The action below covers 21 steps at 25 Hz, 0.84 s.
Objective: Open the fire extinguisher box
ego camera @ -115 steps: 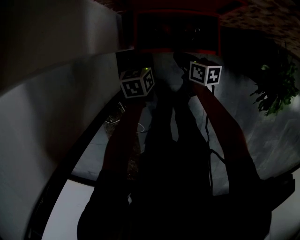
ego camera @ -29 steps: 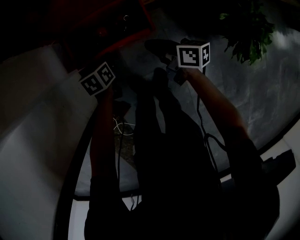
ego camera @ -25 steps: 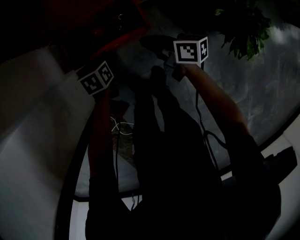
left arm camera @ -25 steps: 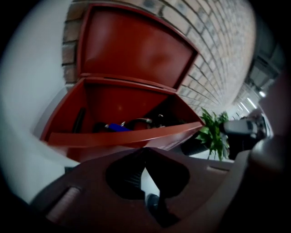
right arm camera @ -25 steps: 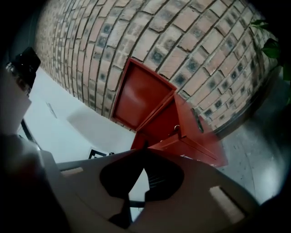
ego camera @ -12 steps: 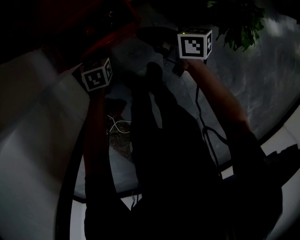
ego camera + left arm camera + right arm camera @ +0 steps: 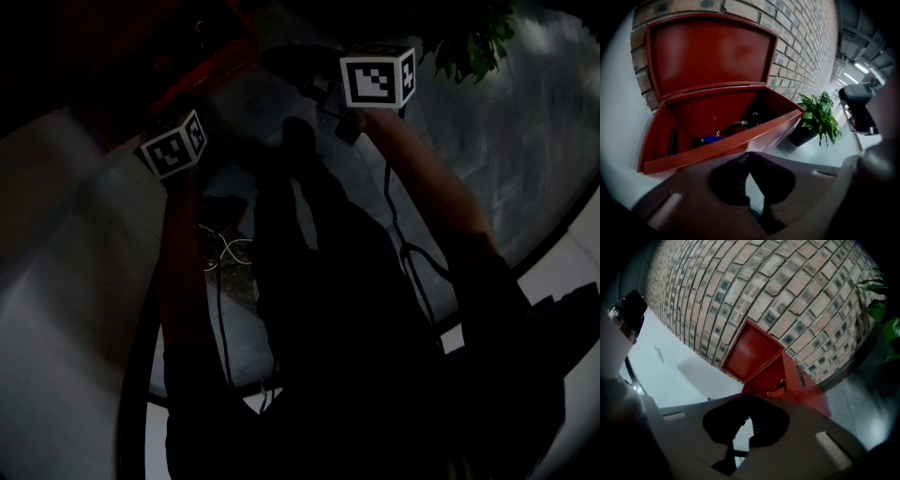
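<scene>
Left gripper view: our left gripper [image 7: 749,154] is clenched on nothing; the fire extinguisher box [image 7: 719,142] sits just ahead, its lid [image 7: 708,51] raised against the brick wall [image 7: 806,42]; right gripper view: our right gripper [image 7: 747,398] is likewise clenched, empty; head view: both hover near the box; we'd judge the lid should rest back steadily.

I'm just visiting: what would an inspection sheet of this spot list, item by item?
Surface: grey floor.
Job's things: red fire extinguisher box open, lid raised against the brick wall; a blue item and dark things inside.
Clutter: nothing seen.
Grippers: left gripper shut, empty; right gripper shut, empty.
Cables: black cable along the right arm; white cable on the floor.
Surroundings: potted plant beside the box.
</scene>
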{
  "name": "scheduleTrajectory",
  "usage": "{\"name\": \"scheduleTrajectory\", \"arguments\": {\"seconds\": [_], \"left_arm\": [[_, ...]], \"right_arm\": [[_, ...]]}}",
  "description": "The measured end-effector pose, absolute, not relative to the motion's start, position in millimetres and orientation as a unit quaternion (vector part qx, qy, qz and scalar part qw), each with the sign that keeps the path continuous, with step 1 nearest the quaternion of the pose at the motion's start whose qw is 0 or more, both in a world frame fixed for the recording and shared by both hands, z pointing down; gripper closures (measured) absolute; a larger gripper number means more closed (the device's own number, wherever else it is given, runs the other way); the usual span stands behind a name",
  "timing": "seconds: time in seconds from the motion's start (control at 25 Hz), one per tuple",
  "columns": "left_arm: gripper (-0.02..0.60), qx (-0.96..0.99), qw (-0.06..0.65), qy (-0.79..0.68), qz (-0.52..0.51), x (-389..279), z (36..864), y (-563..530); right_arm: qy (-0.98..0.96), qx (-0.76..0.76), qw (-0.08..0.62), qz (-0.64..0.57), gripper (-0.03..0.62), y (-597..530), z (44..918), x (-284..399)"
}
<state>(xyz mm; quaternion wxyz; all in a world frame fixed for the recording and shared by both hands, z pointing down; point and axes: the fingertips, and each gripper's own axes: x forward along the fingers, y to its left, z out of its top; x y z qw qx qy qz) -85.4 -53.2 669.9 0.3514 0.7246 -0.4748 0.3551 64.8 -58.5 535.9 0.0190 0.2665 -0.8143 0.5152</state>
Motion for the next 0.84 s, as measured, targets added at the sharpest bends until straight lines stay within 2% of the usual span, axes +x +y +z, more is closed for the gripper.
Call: {"name": "scheduleTrajectory", "arguments": {"seconds": [0.84], "left_arm": [[0.58,0.717,0.38,-0.467,0.352,-102,679,-45]], "right_arm": [[-0.793,0.289,0.06,0.533,0.595,-40,565,65]]}}
